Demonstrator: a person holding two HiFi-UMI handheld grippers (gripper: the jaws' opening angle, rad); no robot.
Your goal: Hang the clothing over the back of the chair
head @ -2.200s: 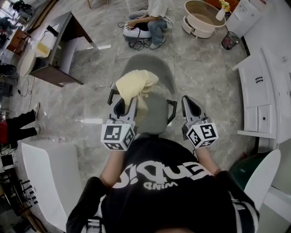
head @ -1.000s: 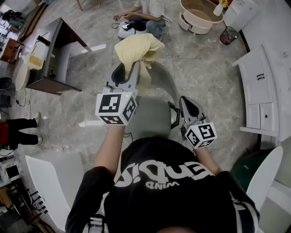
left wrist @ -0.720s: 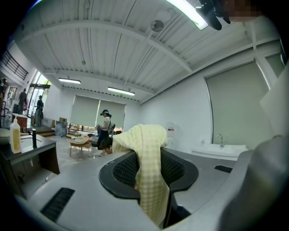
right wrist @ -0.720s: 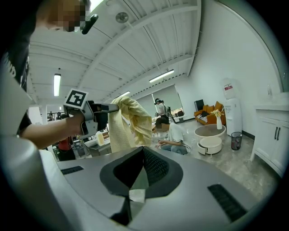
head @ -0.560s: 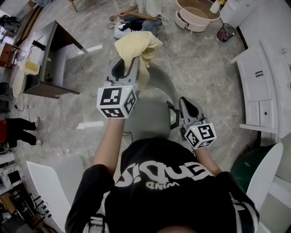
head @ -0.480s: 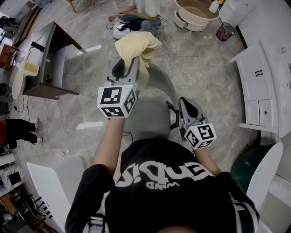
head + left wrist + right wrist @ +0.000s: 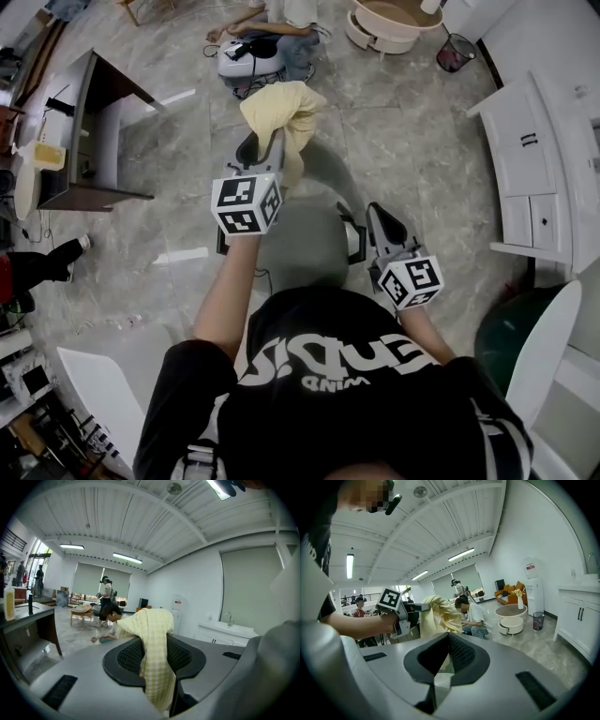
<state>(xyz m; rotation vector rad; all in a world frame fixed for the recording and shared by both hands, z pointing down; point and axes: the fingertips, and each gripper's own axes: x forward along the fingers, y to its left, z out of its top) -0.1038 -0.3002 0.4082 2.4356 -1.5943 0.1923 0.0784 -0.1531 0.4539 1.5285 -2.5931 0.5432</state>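
Above chair (image 7: 300,251), left tool (image 7: 277,139) clamped on clothing (image 7: 281,105) hanging downward, right tool (image 7: 377,214) closed.

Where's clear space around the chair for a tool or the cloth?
Bare floor between the chair and the white cabinets; also between the chair and the dark desk. The chair seat is bare. Crowded beyond the chair: a person on the floor, a round white table, a bin.

I'm looking into a large open hall furnished like a home: marble floor (image 7: 412,141), white cabinets (image 7: 525,178), desk (image 7: 75,155), round coffee table (image 7: 389,19), ceiling strip lights (image 7: 127,558).
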